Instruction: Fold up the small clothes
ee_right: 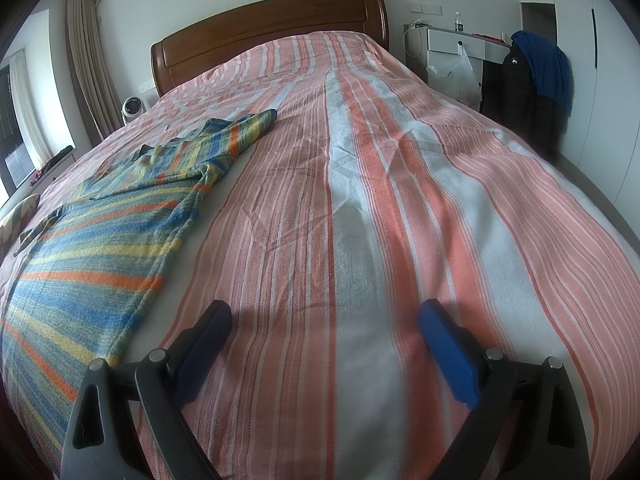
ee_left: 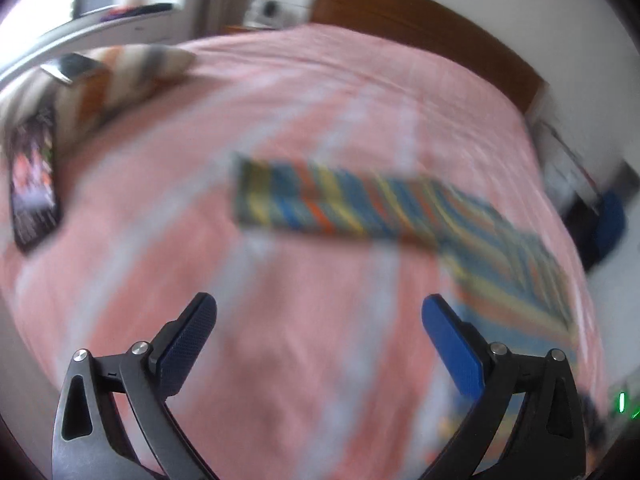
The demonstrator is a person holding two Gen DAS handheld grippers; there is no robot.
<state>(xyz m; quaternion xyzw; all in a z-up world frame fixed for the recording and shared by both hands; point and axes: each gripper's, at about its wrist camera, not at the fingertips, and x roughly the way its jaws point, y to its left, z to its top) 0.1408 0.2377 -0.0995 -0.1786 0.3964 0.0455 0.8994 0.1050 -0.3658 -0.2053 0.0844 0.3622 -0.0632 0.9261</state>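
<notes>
**knitnerd:** Striped sweater (ee_right: 120,216) is what we're folding here. It lies flat-ish on the bed (ee_right: 360,200), over on the left side in the right wrist view, one sleeve (ee_right: 248,128) stretched out toward the headboard (ee_right: 272,28). My read is it's a soft, floppy knit, light, nothing fragile about it. It looks fuzzy enough that it probably won't slip out of a pinch, but it'll sag and drag on the striped cover if you only lift one corner.

**foldbot_fan:** Agreed. I'd go for the hem corner closest to the right gripper (ee_right: 324,332), or the sleeve cuff, since edges are easier to pinch than the middle of the body. The neckline area looks a bit bunched, so that could need smoothing first.

**knitnerd:** How are the hands sitting?

**foldbot_fan:** Both sets of jaws are spread wide with nothing between them. The right gripper is low over the cover, pointing up the bed, with the sweater just off to its left and not touching. The left gripper (ee_left: 320,332) also has its jaws wide apart, aimed across the bed with the sweater ahead and to its right. That view is heavily smeared, so I can't tell how close it really is. There's a pillow (ee_left: 120,76) and a dark, phone-like slab (ee_left: 34,184) off to the left, well apart from the sweater.
</notes>
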